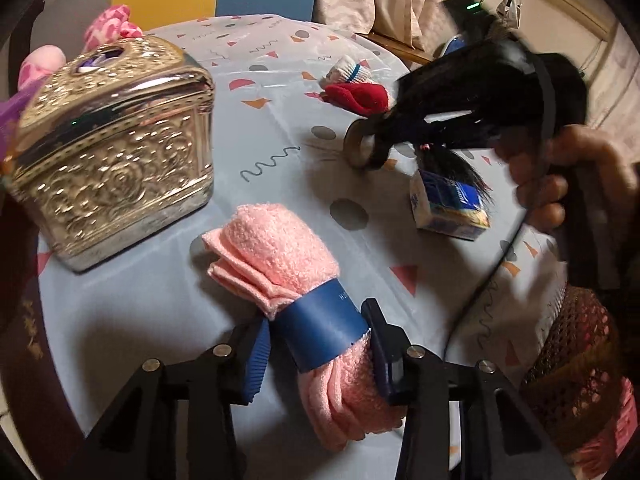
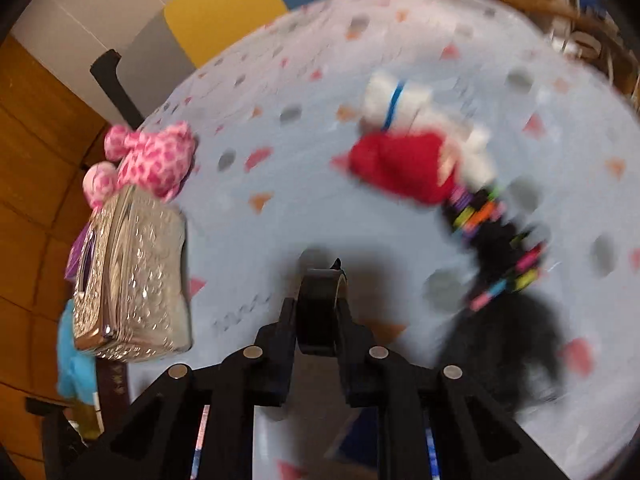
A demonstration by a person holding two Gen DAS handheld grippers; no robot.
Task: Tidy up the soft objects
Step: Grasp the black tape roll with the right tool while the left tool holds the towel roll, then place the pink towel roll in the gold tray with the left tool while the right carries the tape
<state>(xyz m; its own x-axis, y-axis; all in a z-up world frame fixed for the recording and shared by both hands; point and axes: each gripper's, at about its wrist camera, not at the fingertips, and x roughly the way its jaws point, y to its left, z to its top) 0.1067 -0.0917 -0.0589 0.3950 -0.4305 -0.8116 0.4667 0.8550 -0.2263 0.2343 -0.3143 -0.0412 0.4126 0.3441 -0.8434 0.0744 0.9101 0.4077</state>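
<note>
My left gripper (image 1: 318,344) is shut on a rolled pink towel (image 1: 280,256) with a blue paper band (image 1: 324,328), just above the table. My right gripper (image 2: 318,312) is shut on a dark tape roll (image 2: 320,304); in the left wrist view the roll (image 1: 364,146) hangs at that gripper's tip above the table. A red and white sock bundle (image 2: 404,160) lies on the table; it also shows in the left wrist view (image 1: 358,88). A black hair piece with coloured bands (image 2: 500,248) lies to the right. A pink spotted plush (image 2: 152,160) sits behind the box.
A silver embossed tissue box (image 1: 112,152) stands at the left, also in the right wrist view (image 2: 136,280). A blue and white tissue pack (image 1: 444,204) lies at the right. The round table has a patterned cloth (image 1: 280,128). A mesh basket (image 1: 572,364) sits at the lower right.
</note>
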